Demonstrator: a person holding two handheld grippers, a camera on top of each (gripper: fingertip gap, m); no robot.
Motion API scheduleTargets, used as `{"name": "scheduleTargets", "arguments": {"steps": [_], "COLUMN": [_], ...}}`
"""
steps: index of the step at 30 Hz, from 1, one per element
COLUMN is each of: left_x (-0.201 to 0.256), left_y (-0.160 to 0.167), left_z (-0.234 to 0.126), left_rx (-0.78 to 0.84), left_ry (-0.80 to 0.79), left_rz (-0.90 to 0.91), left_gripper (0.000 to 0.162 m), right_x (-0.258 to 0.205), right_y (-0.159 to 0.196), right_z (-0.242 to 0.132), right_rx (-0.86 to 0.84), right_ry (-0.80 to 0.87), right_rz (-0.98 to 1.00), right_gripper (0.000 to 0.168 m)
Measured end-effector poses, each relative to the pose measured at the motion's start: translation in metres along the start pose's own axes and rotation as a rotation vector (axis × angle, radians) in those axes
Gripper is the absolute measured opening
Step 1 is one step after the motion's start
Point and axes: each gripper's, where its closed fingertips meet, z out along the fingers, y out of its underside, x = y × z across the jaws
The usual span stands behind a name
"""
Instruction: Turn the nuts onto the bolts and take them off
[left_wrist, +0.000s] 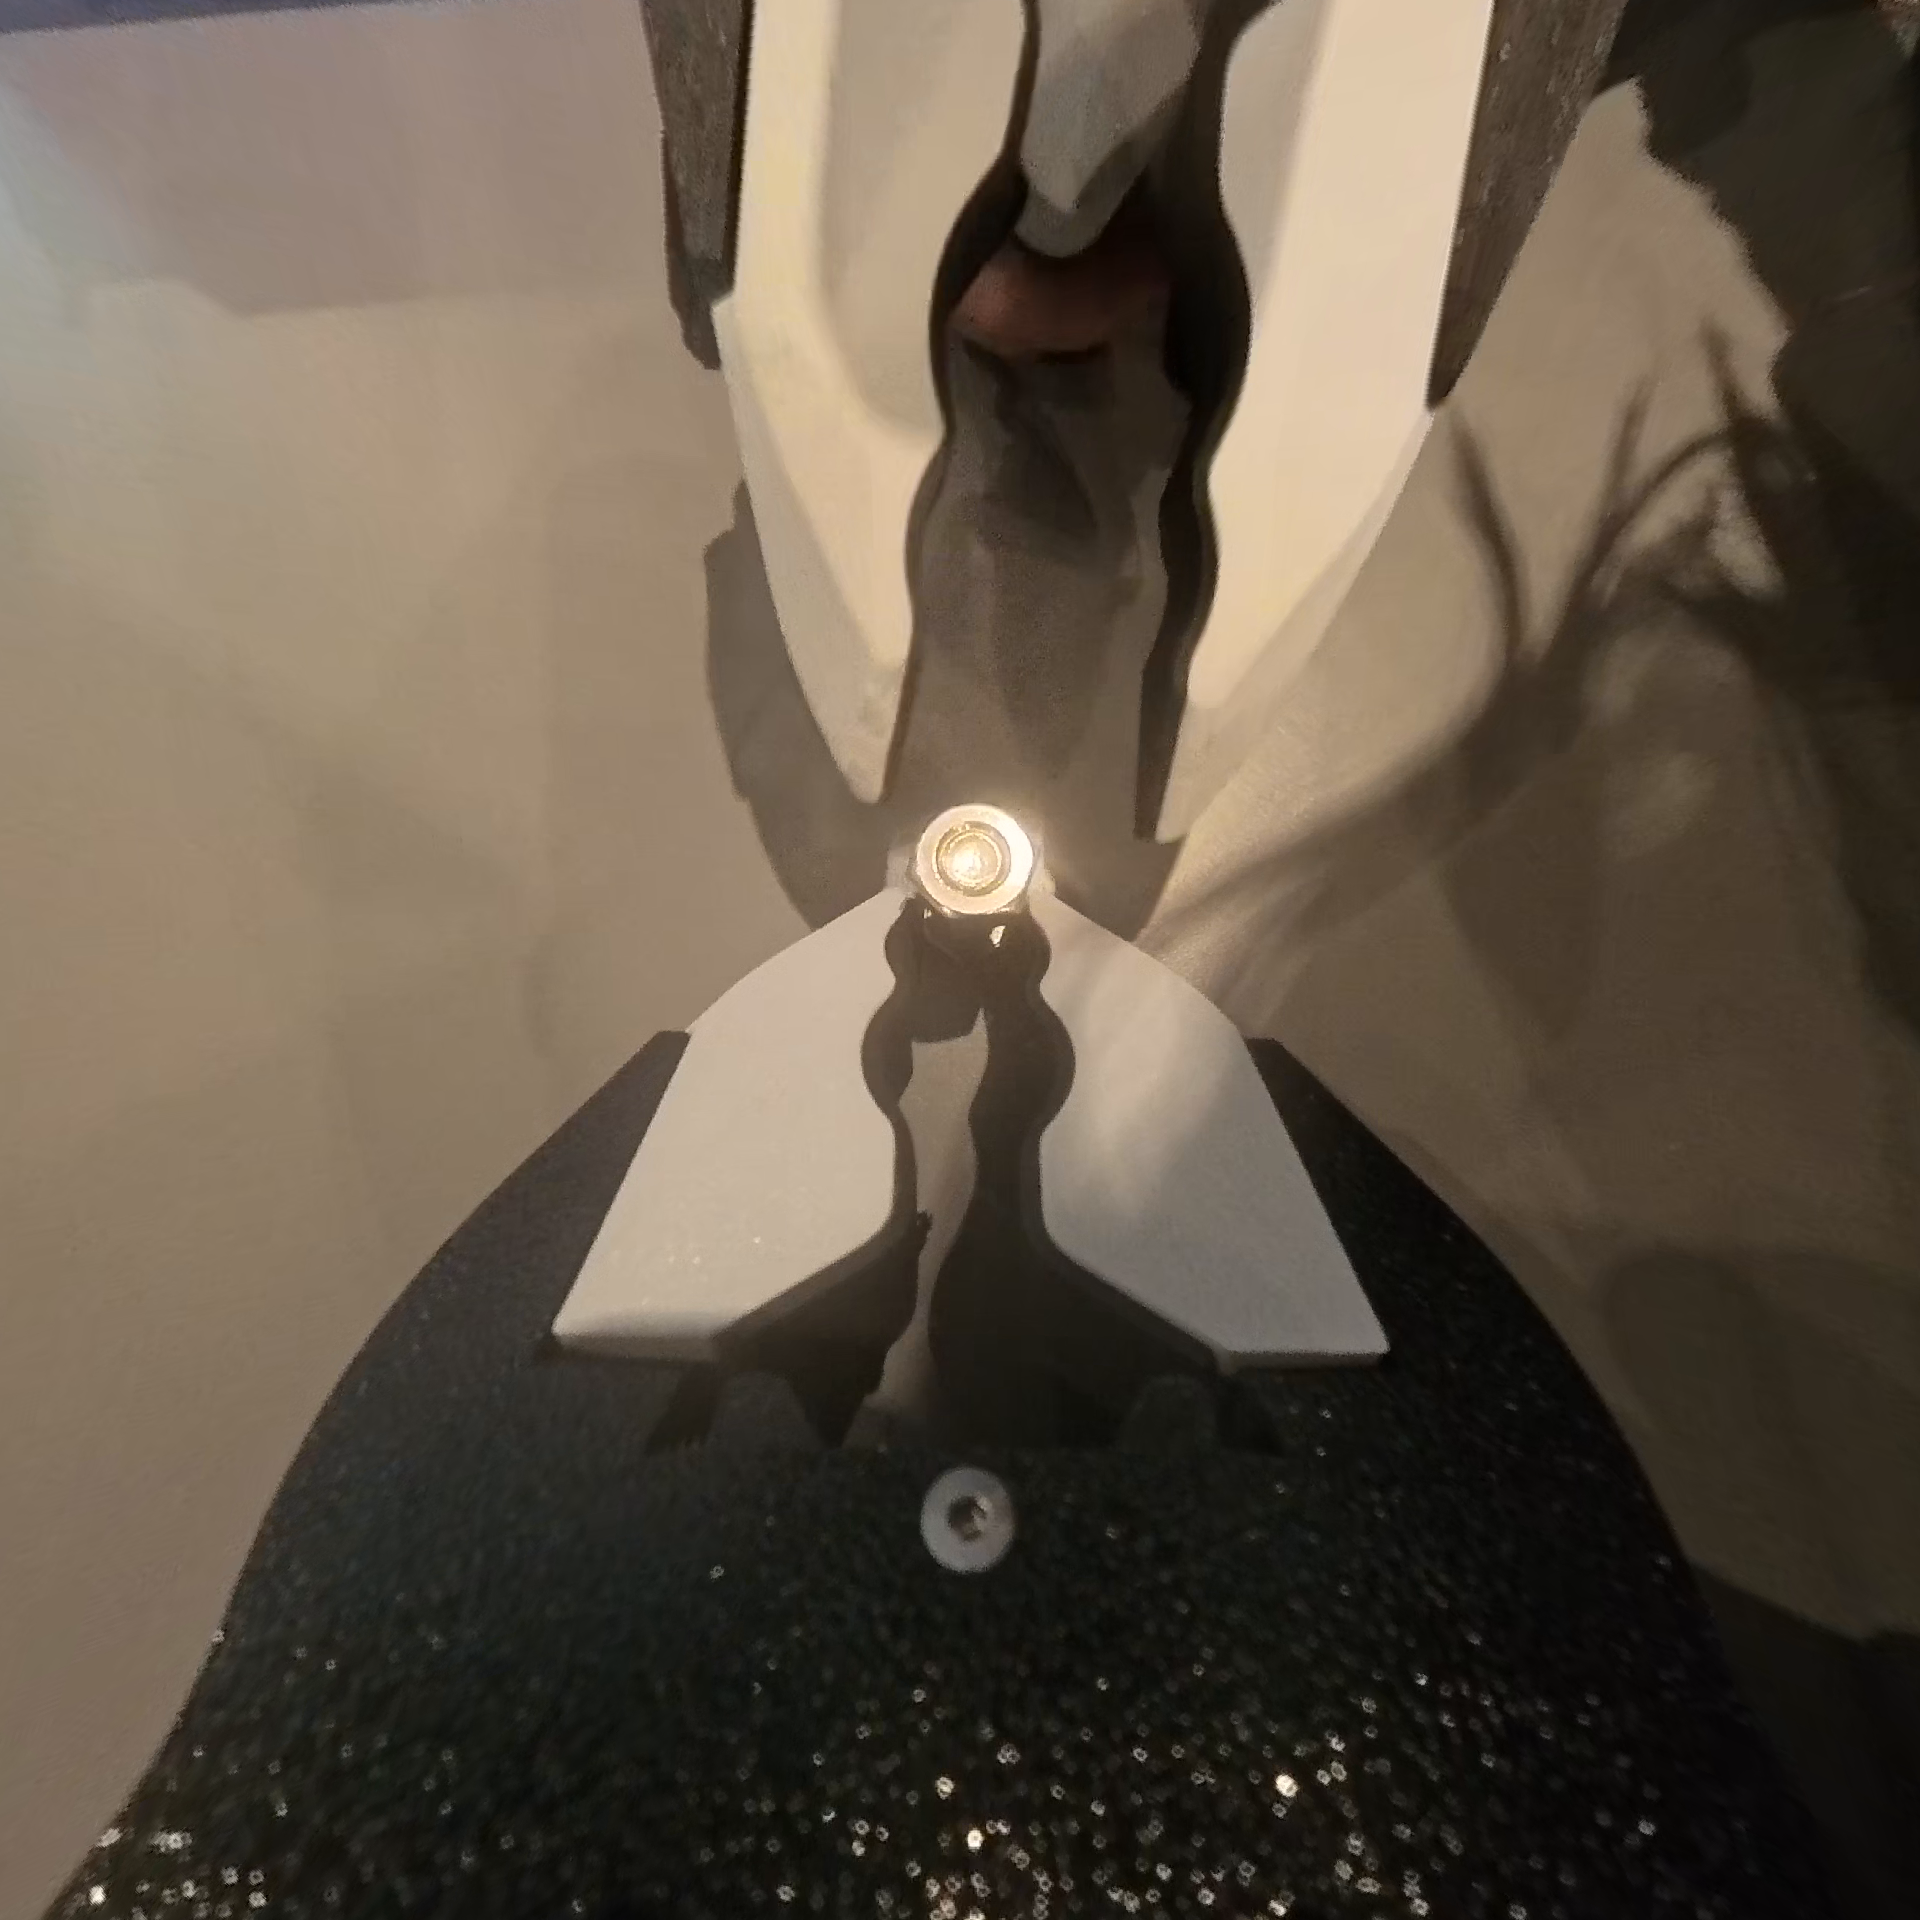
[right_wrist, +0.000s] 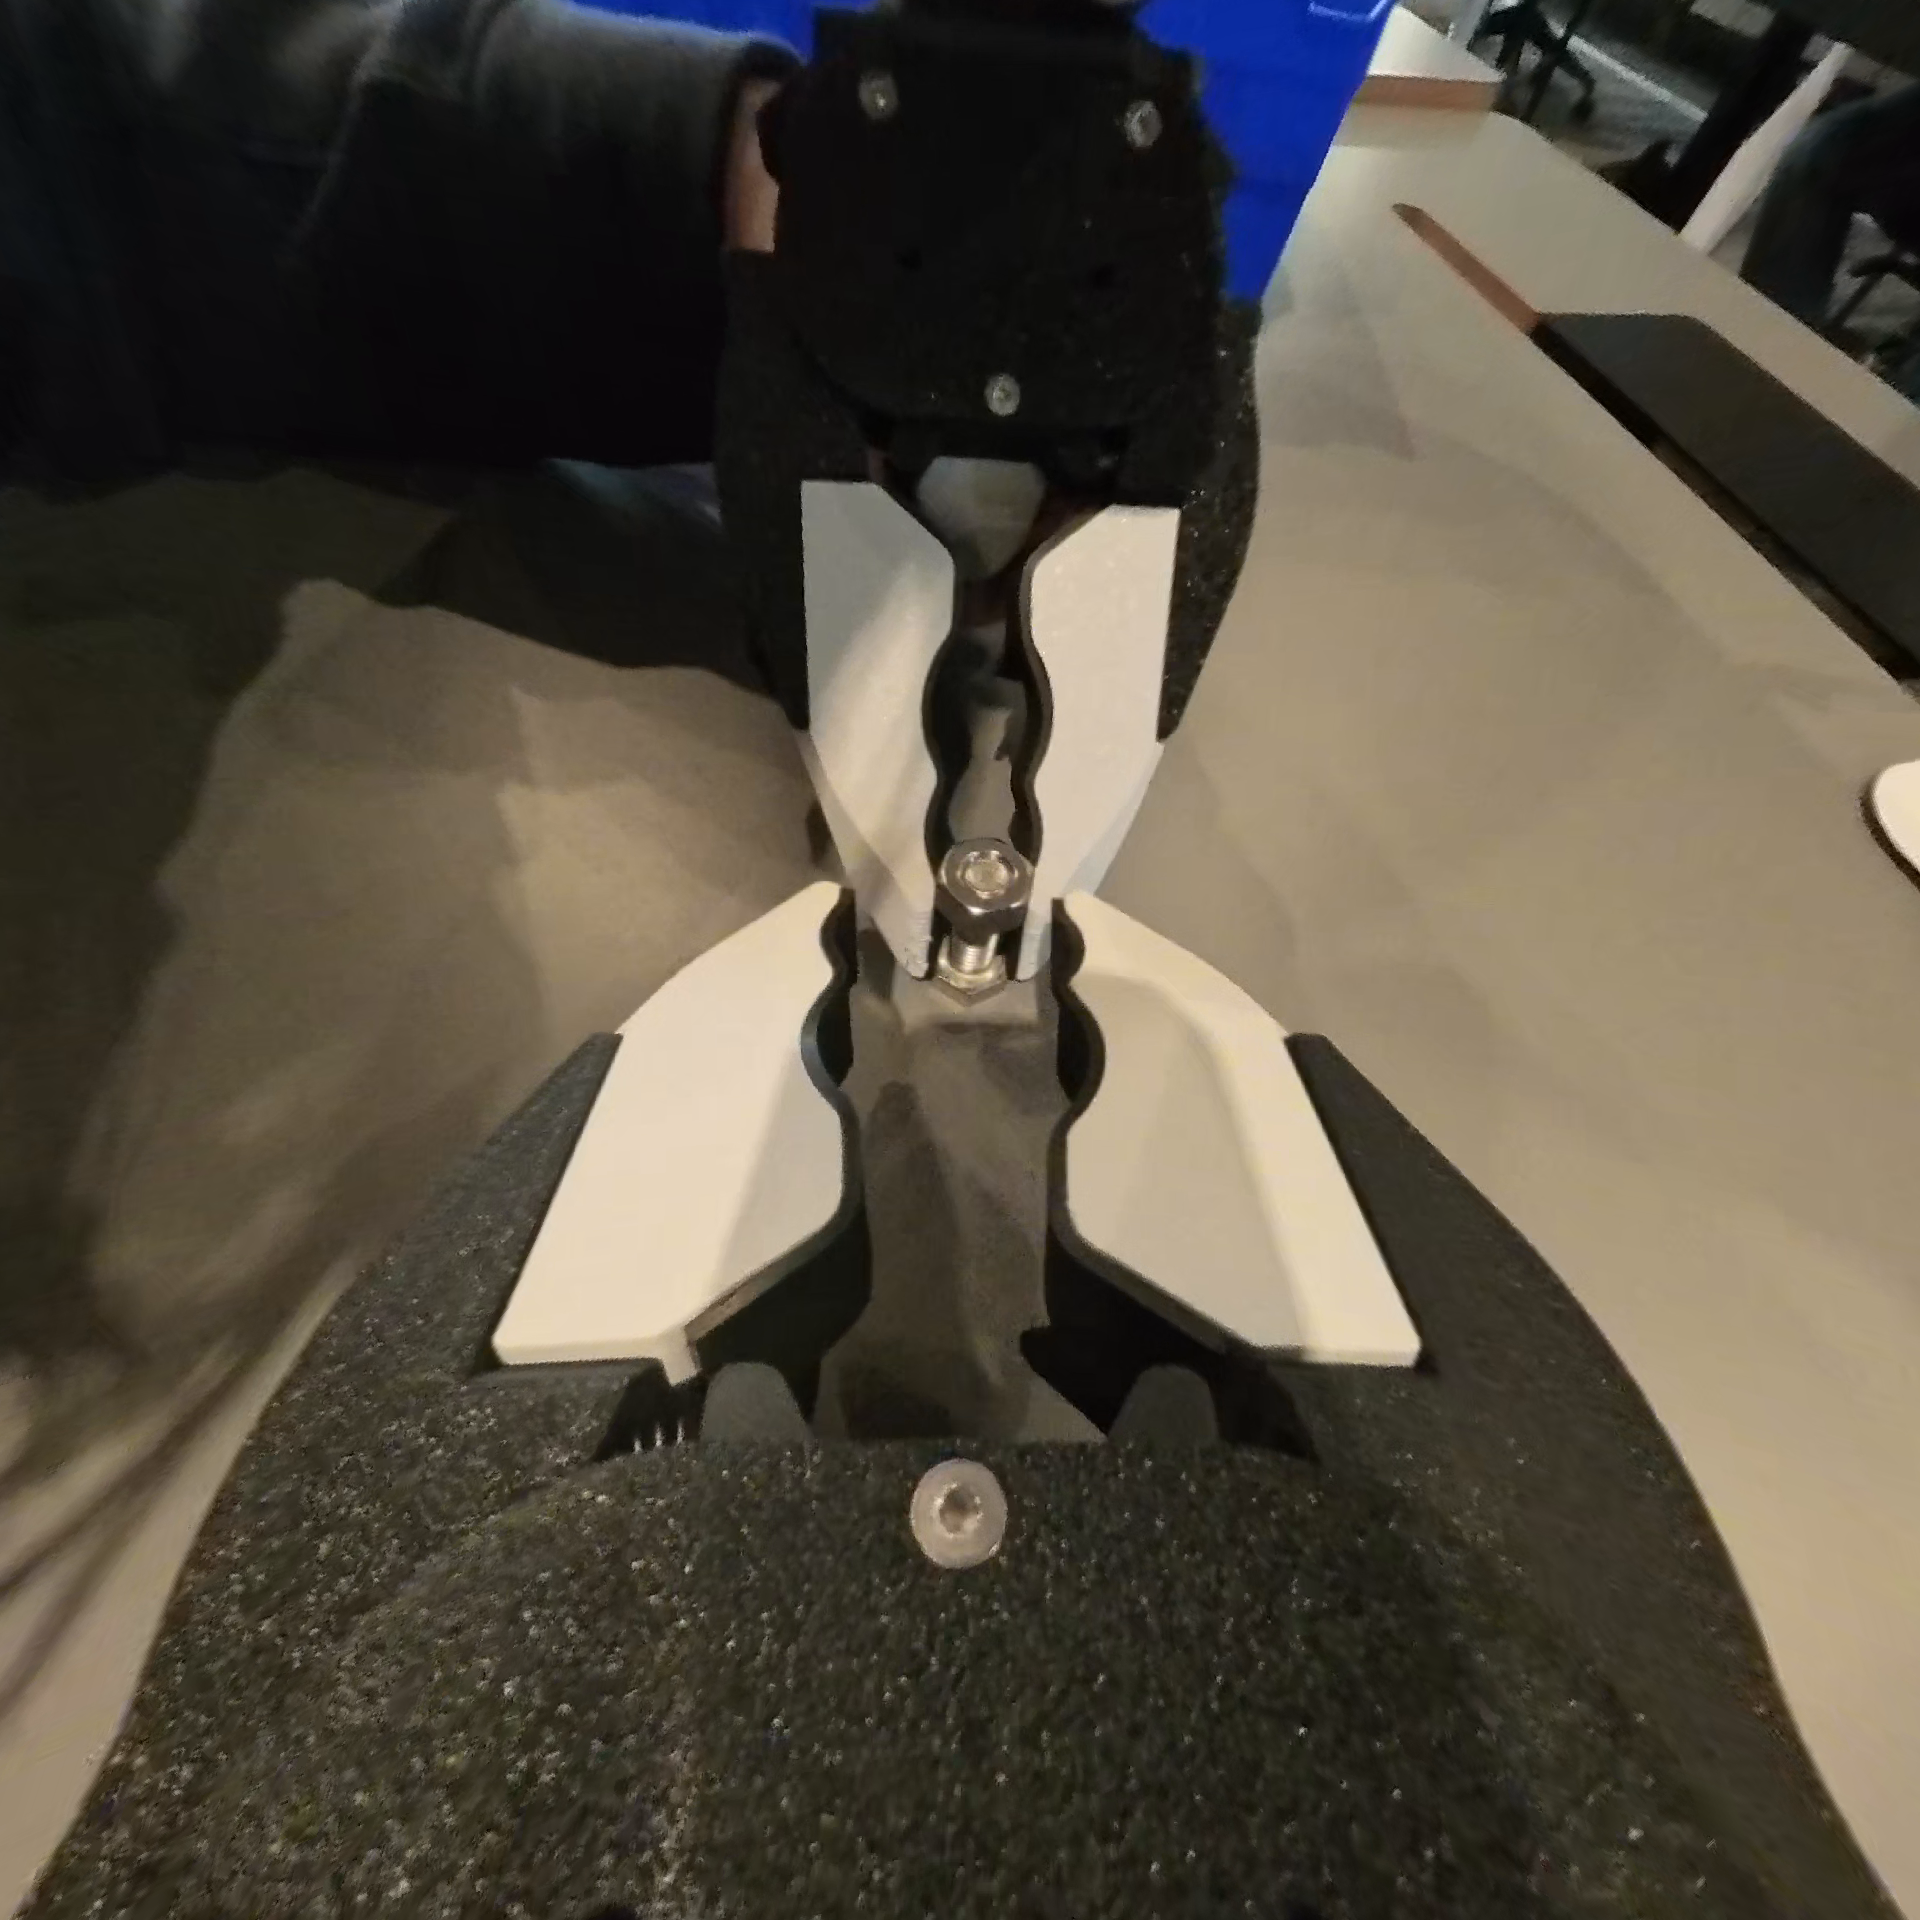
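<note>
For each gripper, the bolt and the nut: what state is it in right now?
left gripper: shut on the bolt.
right gripper: open, fingertips either side of the bolt, not gripping.
bolt: clamped by its shank between the left gripper's fingertips.
nut: threaded on the bolt.

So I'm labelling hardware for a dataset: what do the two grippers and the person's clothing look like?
Both the left gripper and the right gripper share one design: white wedge-shaped jaws with wavy black inner edges, set in a grainy, speckled black body with a silver screw at its centre. The person wears a dark sleeve. No cables show.
</note>
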Motion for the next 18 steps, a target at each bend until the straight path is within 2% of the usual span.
{"name": "scheduleTargets", "arguments": {"steps": [2, 3, 4, 7, 9, 13, 15, 16, 17, 18], "left_x": [0.0, 0.0, 0.0, 0.0, 0.0, 0.0, 0.0, 0.0, 0.0, 0.0], "left_y": [0.0, 0.0, 0.0, 0.0, 0.0, 0.0, 0.0, 0.0, 0.0, 0.0], "left_z": [0.0, 0.0, 0.0, 0.0, 0.0, 0.0, 0.0, 0.0, 0.0, 0.0], "left_rx": [0.0, 0.0, 0.0, 0.0, 0.0, 0.0, 0.0, 0.001, 0.0, 0.0], "left_ry": [0.0, 0.001, 0.0, 0.0, 0.0, 0.0, 0.001, 0.001, -0.001, -0.001], "left_rz": [0.0, 0.001, 0.0, 0.0, -0.001, -0.001, -0.001, -0.001, -0.001, -0.001], "left_gripper": [0.016, 0.016, 0.016, 0.016, 0.016, 0.016, 0.016, 0.016, 0.016, 0.016], "right_x": [-0.004, -0.008, -0.014, -0.007, -0.002, -0.003, -0.007, -0.013, -0.015, -0.013], "right_y": [0.001, 0.0, -0.001, -0.005, -0.004, 0.002, 0.002, 0.001, 0.0, -0.001], "right_z": [0.001, -0.002, -0.004, -0.007, -0.006, 0.0, -0.001, -0.003, -0.005, -0.006], "right_rx": [-0.007, 0.005, 0.02, 0.053, 0.041, -0.011, -0.01, 0.002, 0.013, 0.021], "right_ry": [-0.021, -0.042, -0.093, -0.051, -0.019, -0.015, -0.038, -0.078, -0.095, -0.085], "right_rz": [-0.022, -0.028, -0.028, 0.001, 0.012, -0.004, -0.027, -0.035, -0.032, -0.024], "right_gripper": [0.031, 0.019, 0.018, 0.012, 0.026, 0.034, 0.026, 0.009, 0.002, 0.005]}}
